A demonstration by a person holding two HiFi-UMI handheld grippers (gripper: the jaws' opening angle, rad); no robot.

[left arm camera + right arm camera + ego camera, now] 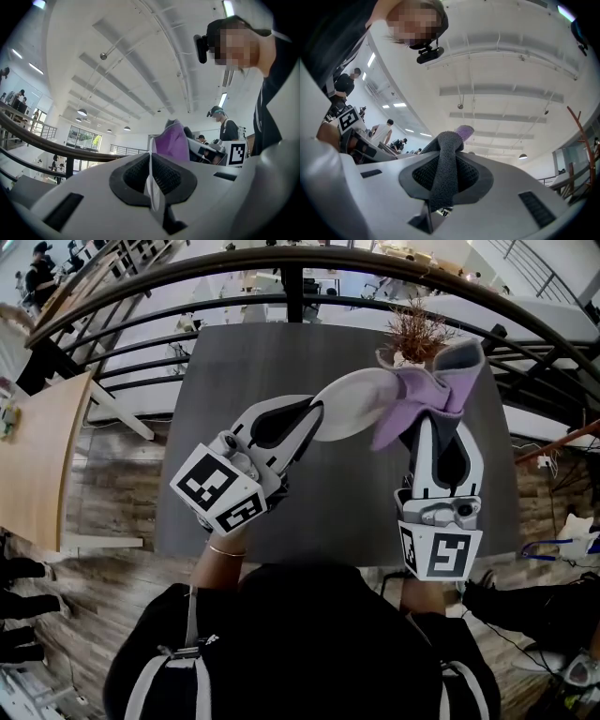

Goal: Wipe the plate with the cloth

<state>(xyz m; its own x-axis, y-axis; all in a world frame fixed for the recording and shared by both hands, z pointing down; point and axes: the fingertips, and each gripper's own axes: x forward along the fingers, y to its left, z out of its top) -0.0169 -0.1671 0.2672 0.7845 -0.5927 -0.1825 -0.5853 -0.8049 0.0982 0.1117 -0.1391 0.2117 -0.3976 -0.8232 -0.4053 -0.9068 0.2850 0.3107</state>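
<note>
Left gripper (314, 414) fingers pinch plate (361, 401) rim; right gripper (439, 424) (tilted upward) pinches cloth (411, 397).

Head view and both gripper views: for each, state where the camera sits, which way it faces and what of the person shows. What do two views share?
Head view: head-mounted, facing down at the table; torso, left gripper shut on the plate, right gripper shut on the cloth.
Left gripper view: on that gripper, facing upward along its jaws; person's head shows.
Right gripper view: same, toward the ceiling; head shows.
Shared: both gripper views show the cloth.
</note>
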